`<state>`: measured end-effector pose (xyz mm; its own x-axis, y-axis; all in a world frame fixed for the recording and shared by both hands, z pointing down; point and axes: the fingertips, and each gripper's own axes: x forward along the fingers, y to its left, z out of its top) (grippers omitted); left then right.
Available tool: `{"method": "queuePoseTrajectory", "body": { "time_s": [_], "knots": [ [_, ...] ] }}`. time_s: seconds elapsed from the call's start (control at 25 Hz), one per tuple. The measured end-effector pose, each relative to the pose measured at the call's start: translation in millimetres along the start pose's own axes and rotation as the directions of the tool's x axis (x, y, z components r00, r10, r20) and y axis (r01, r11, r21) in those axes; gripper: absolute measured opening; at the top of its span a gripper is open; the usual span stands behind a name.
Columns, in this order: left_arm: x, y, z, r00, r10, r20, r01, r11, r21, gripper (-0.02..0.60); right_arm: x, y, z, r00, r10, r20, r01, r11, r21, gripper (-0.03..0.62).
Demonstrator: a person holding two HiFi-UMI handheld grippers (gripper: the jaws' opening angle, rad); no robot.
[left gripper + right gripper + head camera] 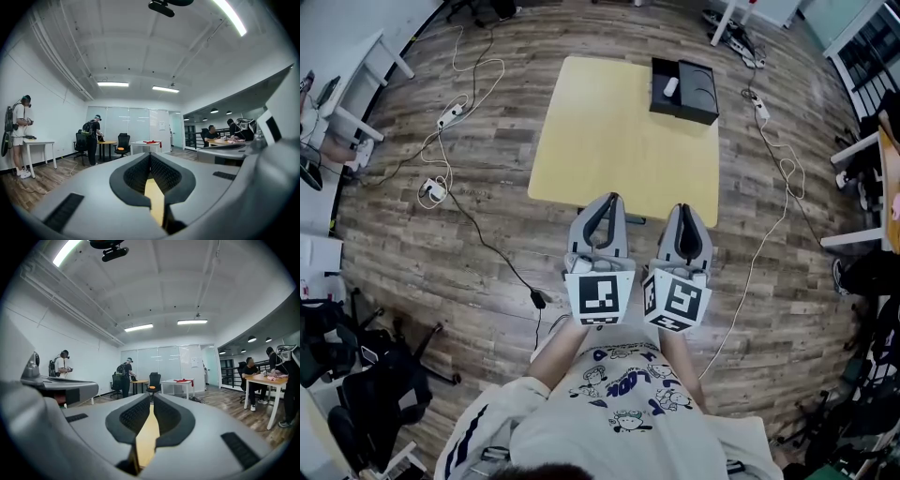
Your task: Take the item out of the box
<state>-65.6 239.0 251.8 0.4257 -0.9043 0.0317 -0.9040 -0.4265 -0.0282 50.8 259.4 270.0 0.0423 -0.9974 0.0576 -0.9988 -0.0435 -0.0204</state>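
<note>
1. Nearest to the camera is the person's white printed shirt (623,412). Both forearms reach forward from it.
2. The left gripper (612,199) and the right gripper (686,208) are held side by side, close to each other but apart. They are level and point away from the person. Each has its marker cube at the back end.
3. In the left gripper view the left gripper (150,155) is clenched: its jaws meet at the tips and nothing is between them.
4. In the right gripper view the right gripper (153,396) is also clenched and empty, with its tips together.
5. In the head view the tips of both grippers lie over the near edge of a yellow table (609,141).
6. A black box (701,92) stands open on the far right corner of this table, well apart from both grippers.
7. The item (671,87) is small and white. It lies inside the box, in its left part.
8. Around the table, cables (478,230) run over the wooden floor.
9. Far across the room, the gripper views show people standing or sitting at other desks.
</note>
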Motion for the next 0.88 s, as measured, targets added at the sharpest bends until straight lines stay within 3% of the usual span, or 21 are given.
{"method": "queuePoseTrajectory", "body": {
  "time_s": [0.44,0.88],
  "knots": [
    [14,30,-20,0.998,-0.021,-0.052,0.021,1.000,-0.008,0.014,22,22,-22,0.998,-0.018,-0.063,0.020,0.999,0.033,0.043],
    [61,47,-31,0.996,0.004,-0.084,-0.006,1.000,-0.025,0.014,77,8,-29,0.995,-0.020,-0.100,0.025,0.998,0.053,0.043]
  ]
}}
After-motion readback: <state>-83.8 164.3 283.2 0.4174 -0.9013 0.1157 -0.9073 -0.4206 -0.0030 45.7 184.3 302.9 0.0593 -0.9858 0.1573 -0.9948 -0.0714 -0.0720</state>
